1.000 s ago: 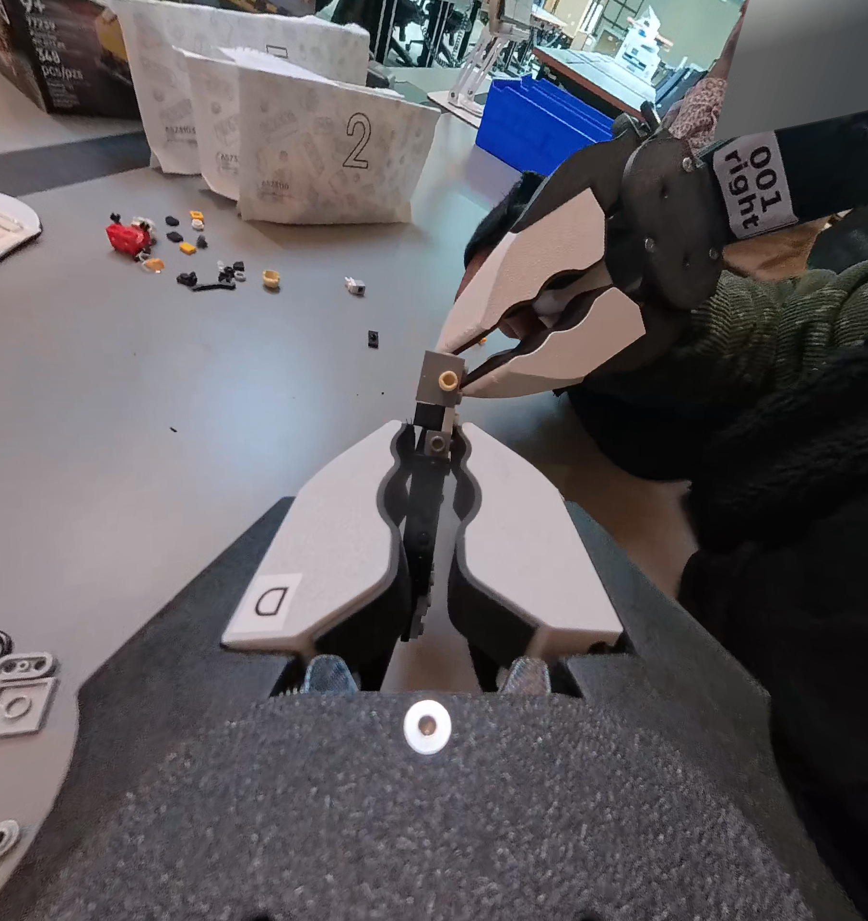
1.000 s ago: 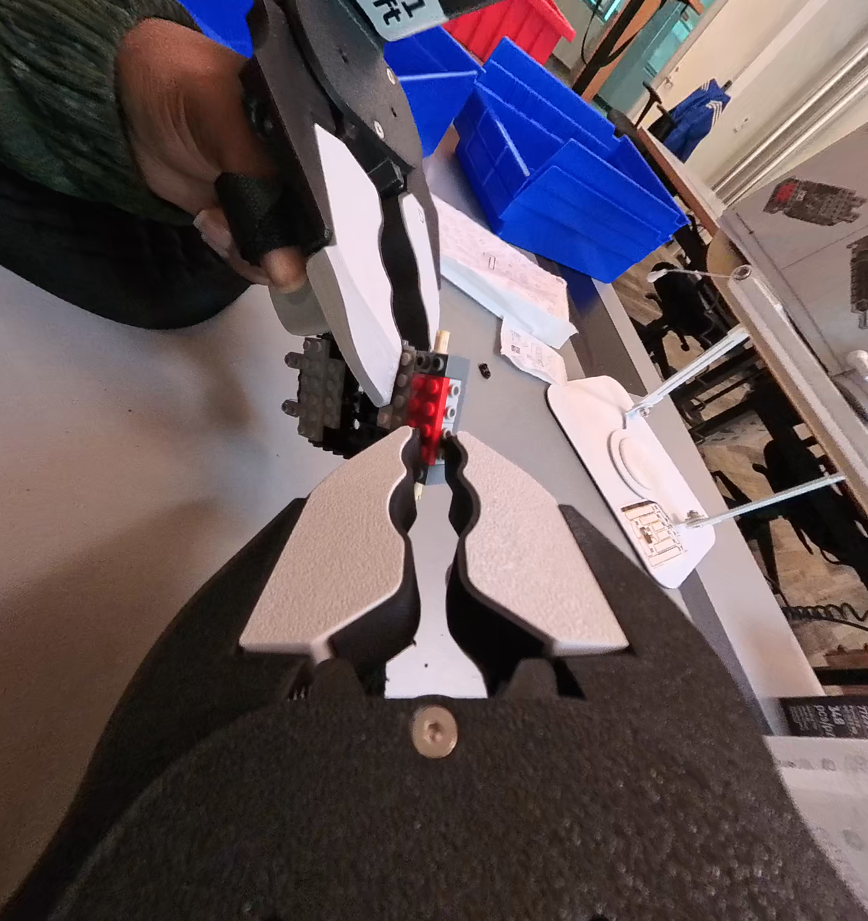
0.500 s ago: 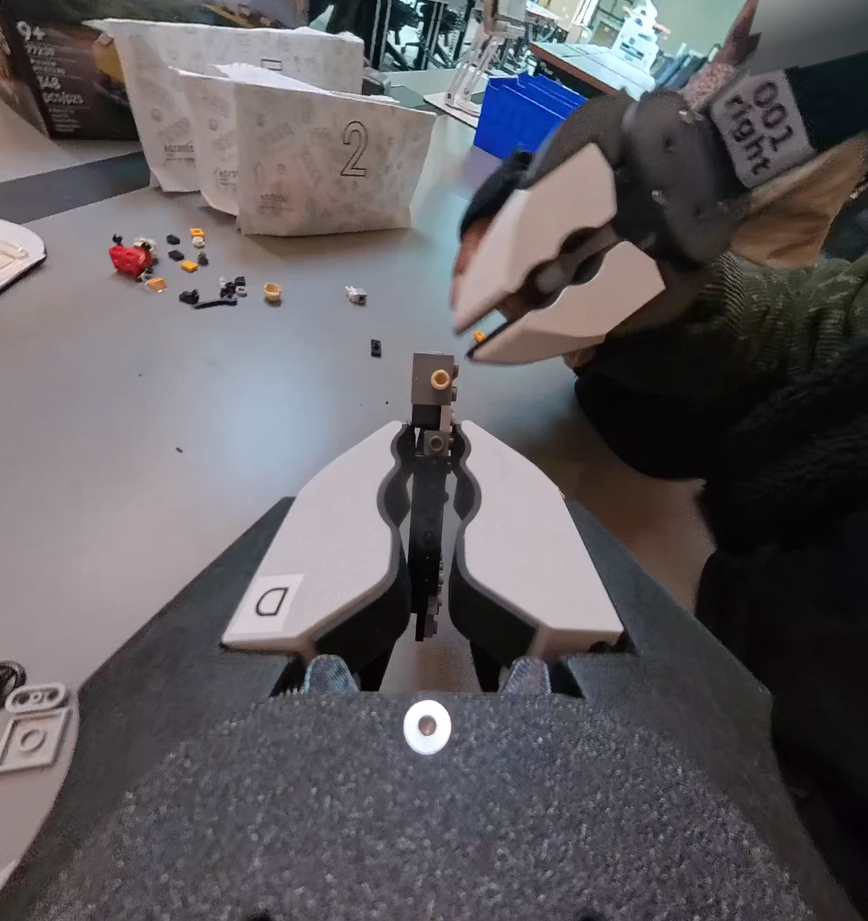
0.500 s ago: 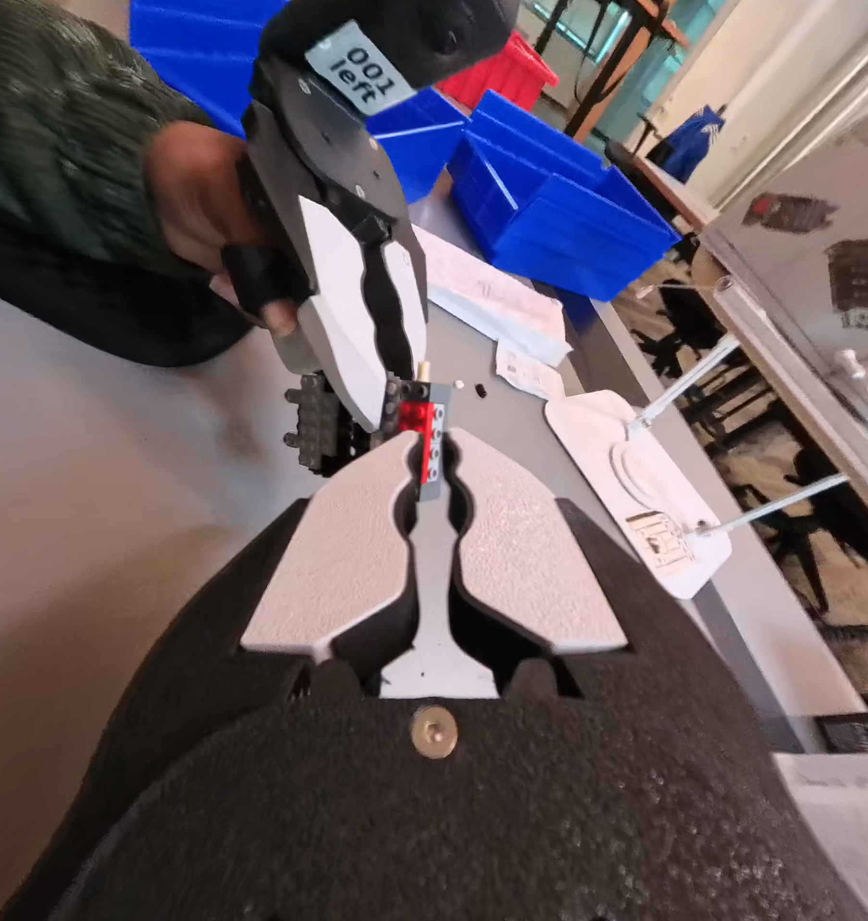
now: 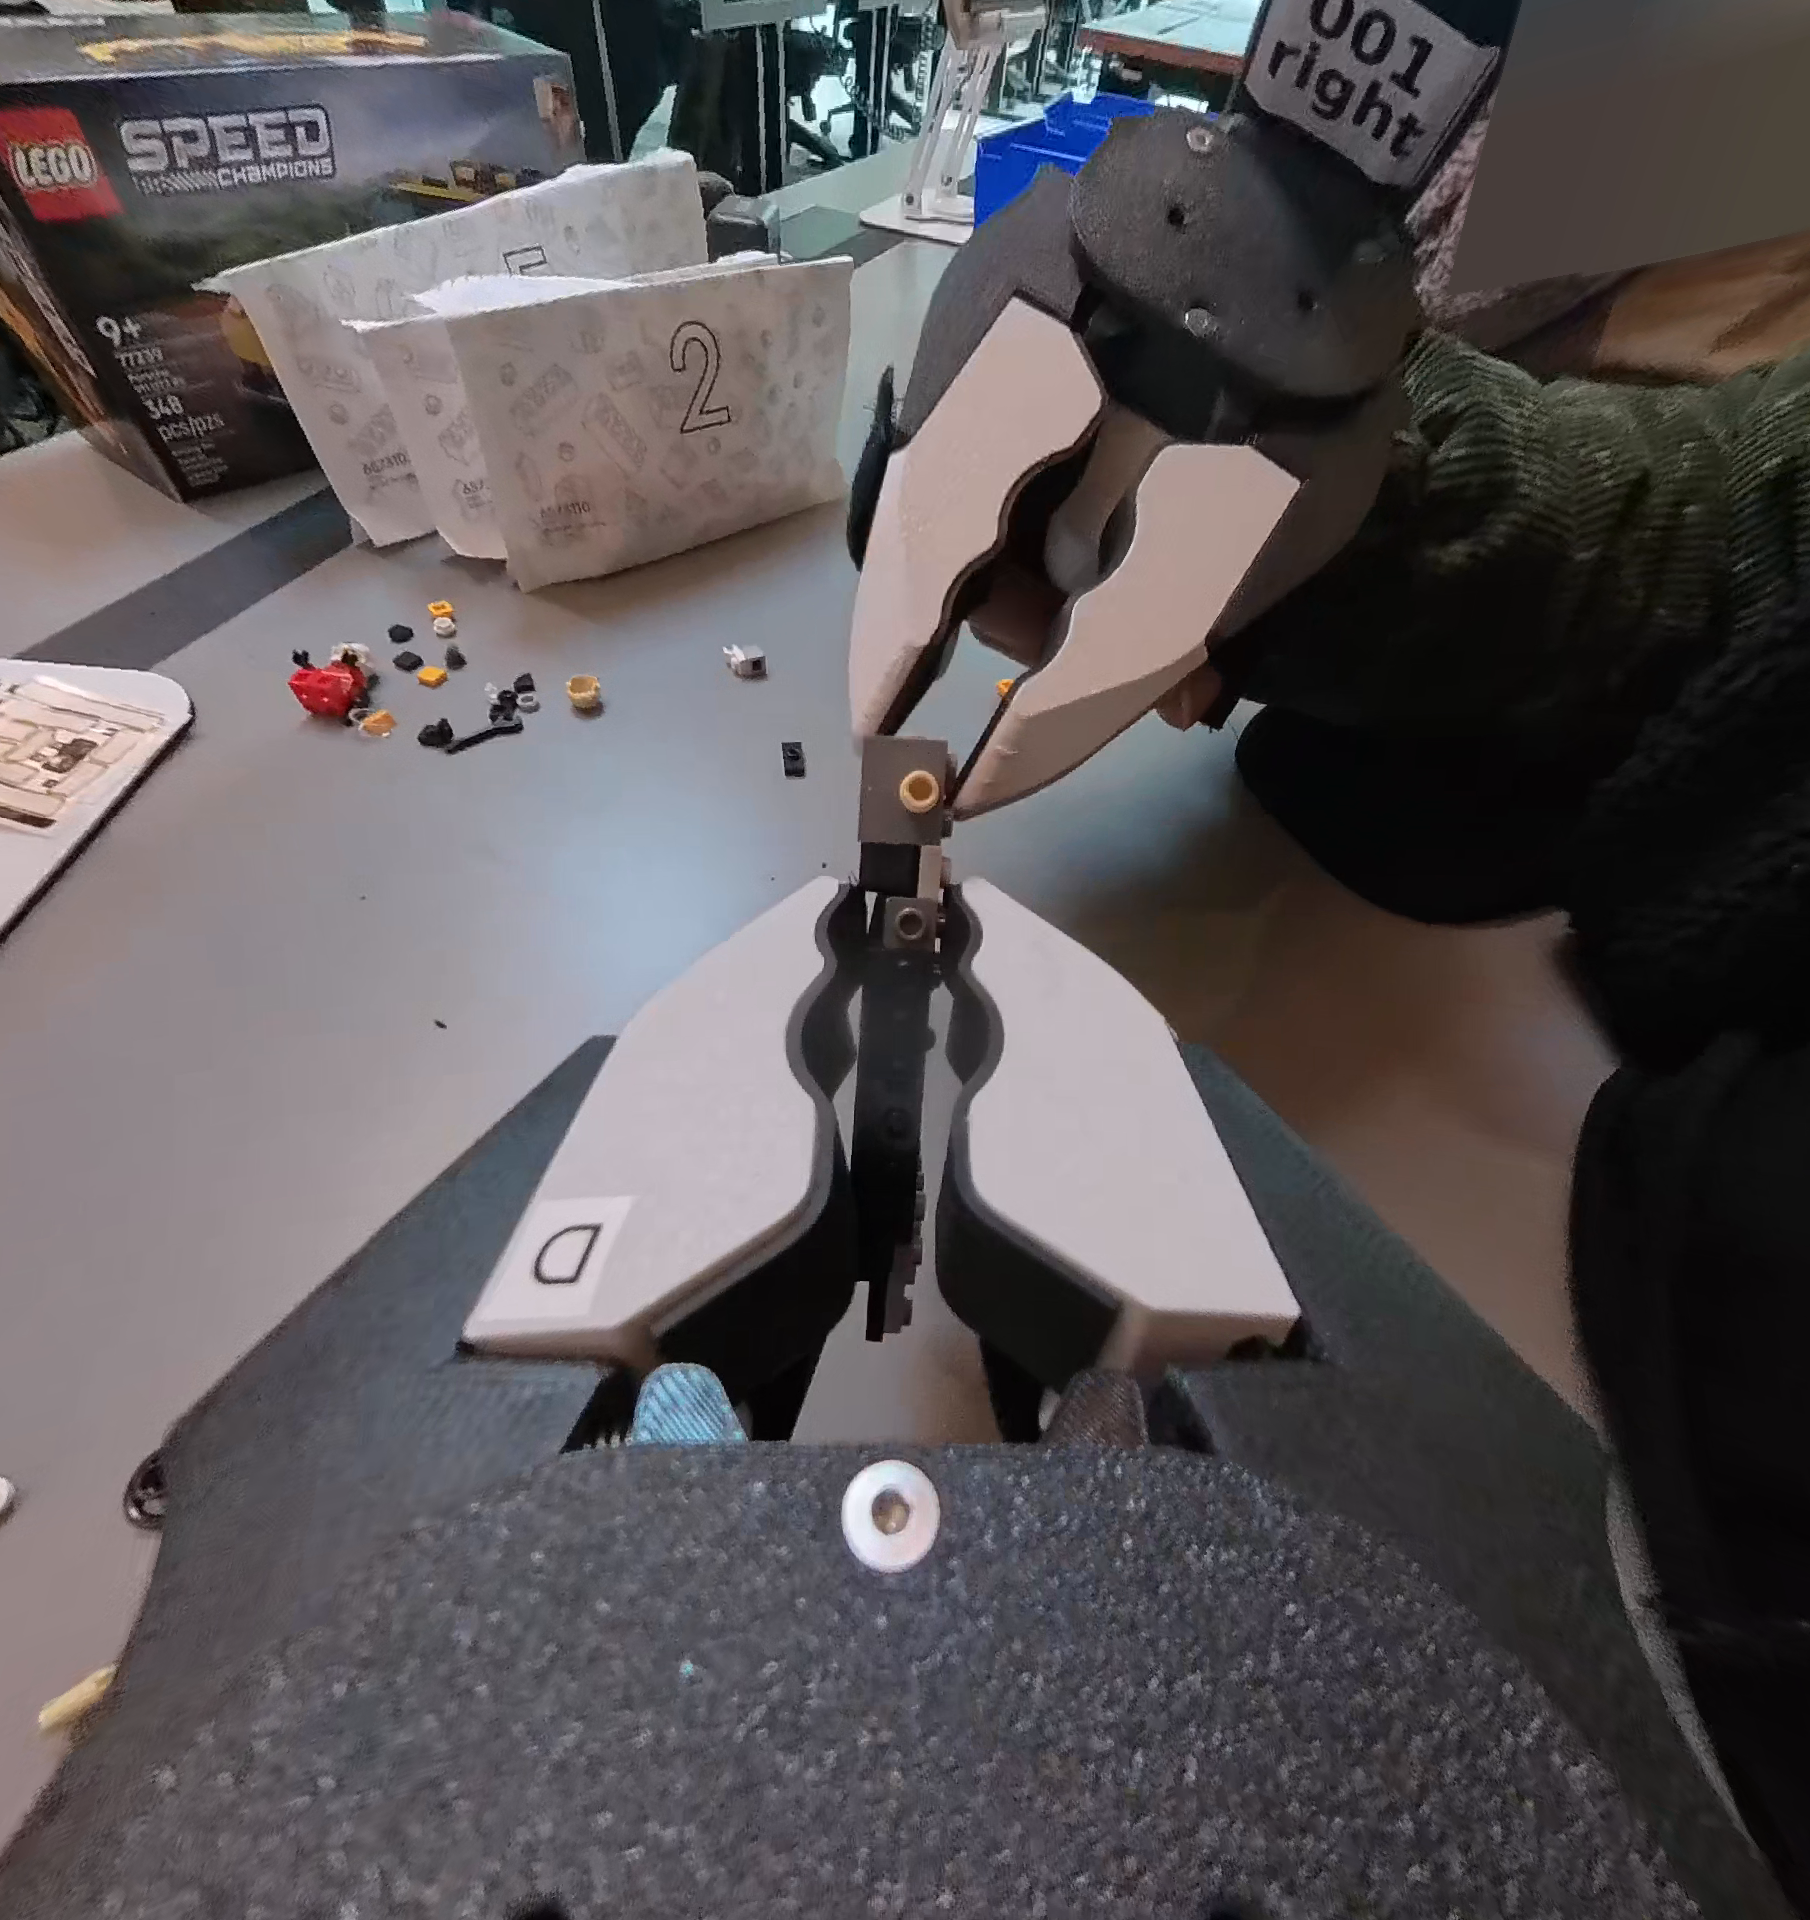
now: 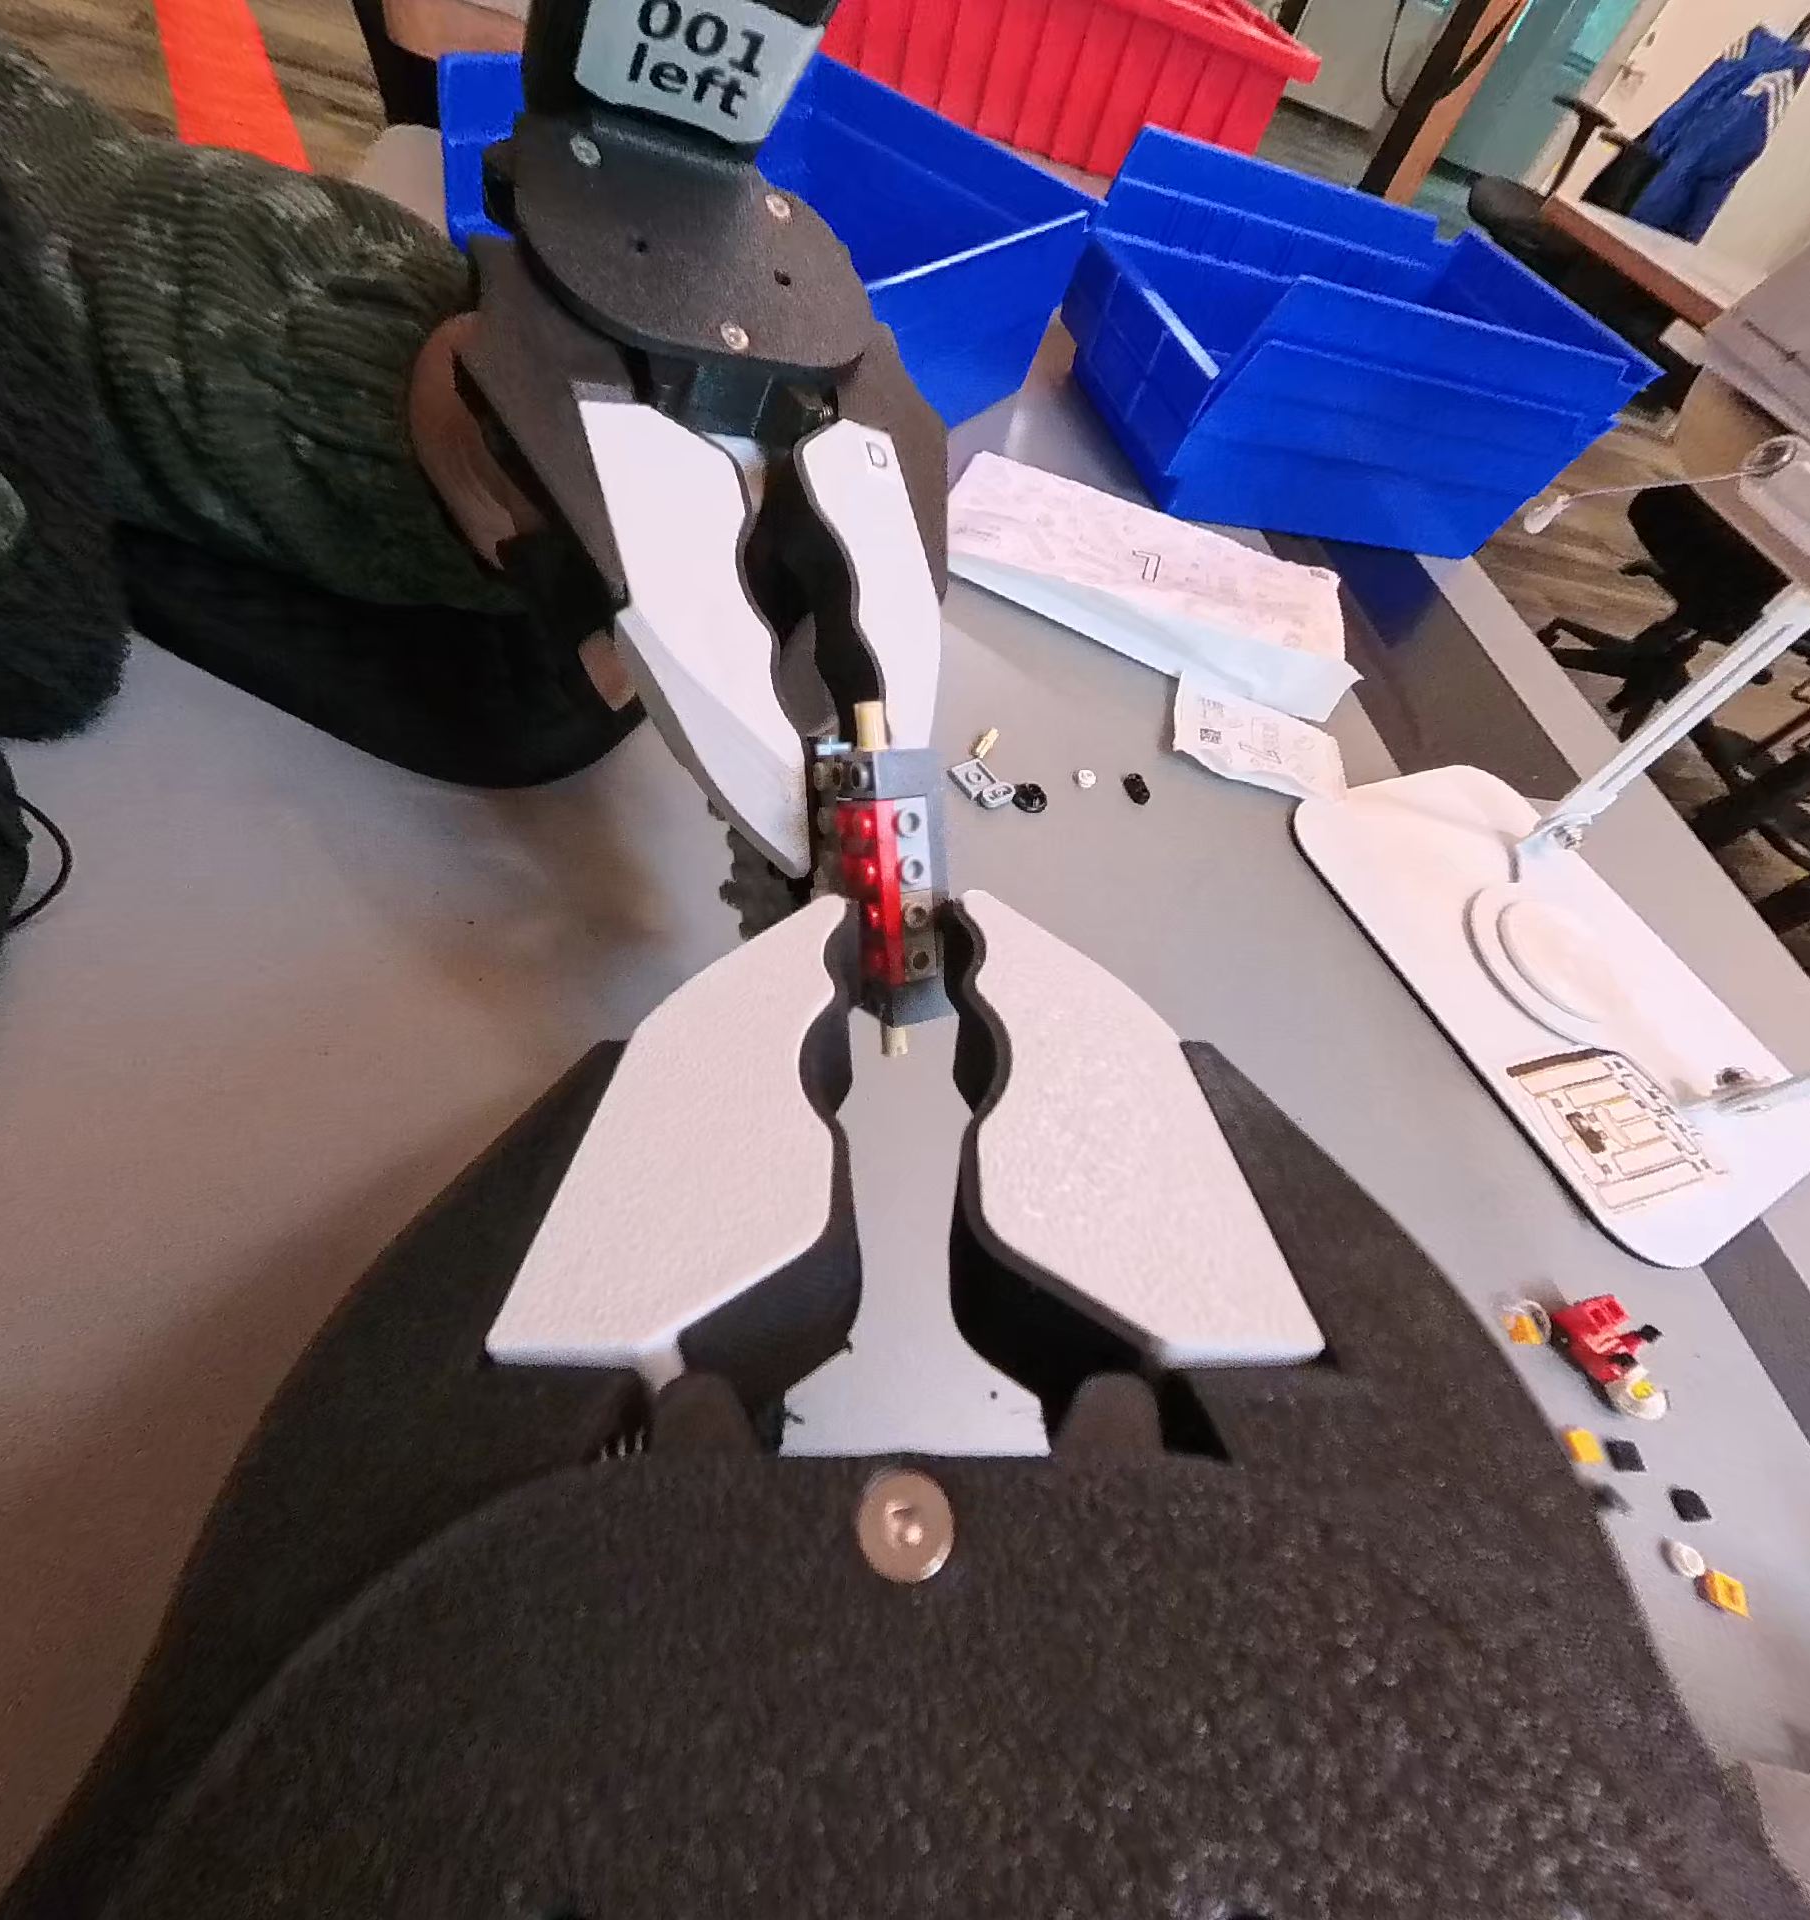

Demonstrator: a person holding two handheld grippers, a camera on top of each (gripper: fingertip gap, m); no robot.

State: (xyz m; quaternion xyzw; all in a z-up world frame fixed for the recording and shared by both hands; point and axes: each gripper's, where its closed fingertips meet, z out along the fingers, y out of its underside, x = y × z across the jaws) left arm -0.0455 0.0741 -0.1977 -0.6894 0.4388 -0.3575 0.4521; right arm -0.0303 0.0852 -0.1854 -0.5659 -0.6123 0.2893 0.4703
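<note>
Gripping the brick assembly (image 5: 903,940) dead centre in my left gripper (image 5: 896,914), long axis along the fingers. Right gripper (image 6: 896,961) straddles its grey-and-red end (image 6: 890,894) from upper right; can't tell if pads press.

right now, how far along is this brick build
Done: a small red, grey and black brick assembly is joined, with a tan pin through it. In hand: the left gripper clamps its black end; the right gripper has its fingertips around the red-grey end, contact unclear. Left: loose pieces lie on the table, and paper bags stand beyond.
</note>
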